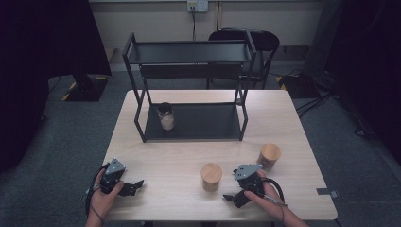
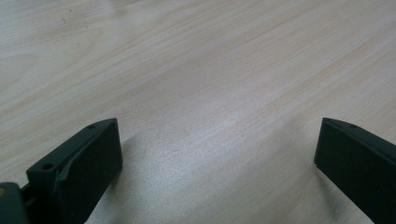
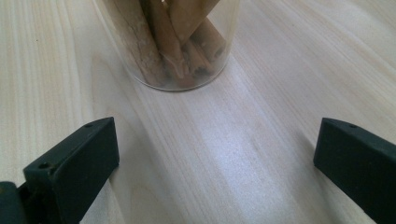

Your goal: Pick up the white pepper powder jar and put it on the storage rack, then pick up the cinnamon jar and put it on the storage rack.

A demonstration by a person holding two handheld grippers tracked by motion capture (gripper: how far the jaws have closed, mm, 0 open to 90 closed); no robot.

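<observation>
we've got the right gripper (image 3: 217,175) wide and empty, jar (image 3: 175,44) just ahead so it can slide in. left gripper (image 2: 217,175) wide too, resting on bare bench (image 2: 196,70).

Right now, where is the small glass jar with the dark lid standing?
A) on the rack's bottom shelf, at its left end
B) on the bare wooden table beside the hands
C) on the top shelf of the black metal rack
A: the dark-lidded glass jar stands on the lower shelf of the black metal rack, near its left posts.

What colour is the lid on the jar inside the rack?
Black, on the jar in the rack; the high view shows it best.
</observation>
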